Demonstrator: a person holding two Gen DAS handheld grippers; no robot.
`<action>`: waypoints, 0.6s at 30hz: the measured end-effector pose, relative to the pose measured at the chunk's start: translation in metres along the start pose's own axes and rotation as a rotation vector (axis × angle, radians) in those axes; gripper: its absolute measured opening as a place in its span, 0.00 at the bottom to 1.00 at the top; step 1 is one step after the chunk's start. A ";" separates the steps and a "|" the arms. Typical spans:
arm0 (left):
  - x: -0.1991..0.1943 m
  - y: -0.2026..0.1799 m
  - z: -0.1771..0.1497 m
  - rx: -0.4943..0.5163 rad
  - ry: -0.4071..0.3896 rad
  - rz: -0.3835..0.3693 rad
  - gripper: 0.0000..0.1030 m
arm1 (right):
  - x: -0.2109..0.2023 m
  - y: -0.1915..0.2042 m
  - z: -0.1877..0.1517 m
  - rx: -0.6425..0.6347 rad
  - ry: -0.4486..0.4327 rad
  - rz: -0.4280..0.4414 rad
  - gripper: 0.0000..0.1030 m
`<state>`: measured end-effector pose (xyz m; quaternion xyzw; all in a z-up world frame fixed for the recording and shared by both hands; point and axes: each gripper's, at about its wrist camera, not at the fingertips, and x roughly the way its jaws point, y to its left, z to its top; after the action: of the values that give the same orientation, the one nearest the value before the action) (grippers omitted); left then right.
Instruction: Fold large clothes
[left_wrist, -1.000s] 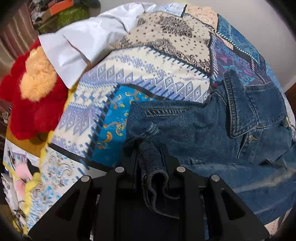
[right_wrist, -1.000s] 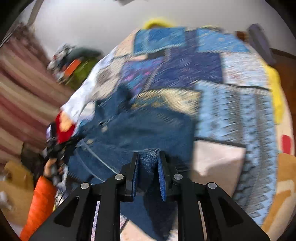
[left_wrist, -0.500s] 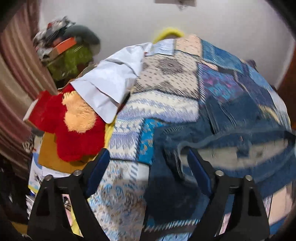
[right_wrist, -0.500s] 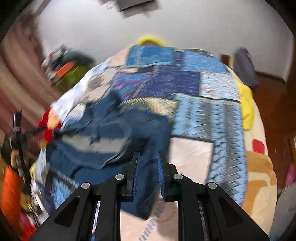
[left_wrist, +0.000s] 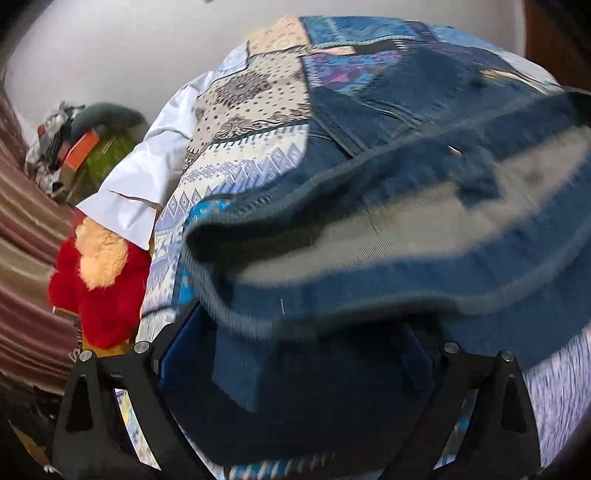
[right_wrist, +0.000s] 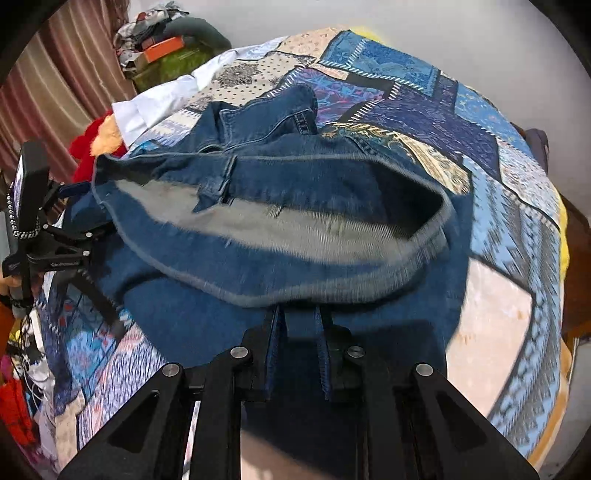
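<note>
A blue denim jacket (right_wrist: 295, 177) lies on the patchwork bedspread (right_wrist: 498, 206), its hem lifted so the pale inside shows. My right gripper (right_wrist: 300, 325) is shut on the jacket's hem fabric and holds it up. My left gripper (left_wrist: 295, 332) has its jaws wide apart, with denim (left_wrist: 369, 221) draped over and between them, blurred. The left gripper also shows in the right wrist view (right_wrist: 55, 254), at the jacket's left edge. The collar (right_wrist: 266, 110) lies toward the far side.
A white cloth (left_wrist: 140, 184) and a red and orange plush toy (left_wrist: 99, 273) lie at the bed's left edge. A pile of clothes and boxes (right_wrist: 166, 48) stands by the striped curtain (right_wrist: 62, 85). The white wall is behind the bed.
The left gripper opened and let go of the denim it held. Both grippers rose and the jacket's hem lifted up, showing its pale lining. The right gripper stayed shut on the denim.
</note>
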<state>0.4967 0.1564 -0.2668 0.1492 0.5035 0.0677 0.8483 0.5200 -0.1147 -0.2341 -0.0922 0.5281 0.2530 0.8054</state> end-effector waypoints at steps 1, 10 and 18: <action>0.009 0.003 0.008 -0.009 0.013 0.023 0.93 | 0.005 -0.004 0.008 0.013 0.013 -0.002 0.14; 0.057 0.079 0.051 -0.338 0.117 -0.100 0.95 | 0.020 -0.065 0.089 0.201 -0.064 0.055 0.14; 0.013 0.107 0.046 -0.369 0.104 -0.229 0.95 | 0.000 -0.049 0.091 0.141 -0.069 0.012 0.14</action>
<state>0.5470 0.2530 -0.2229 -0.0703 0.5395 0.0695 0.8361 0.6176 -0.1186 -0.2018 -0.0235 0.5170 0.2233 0.8260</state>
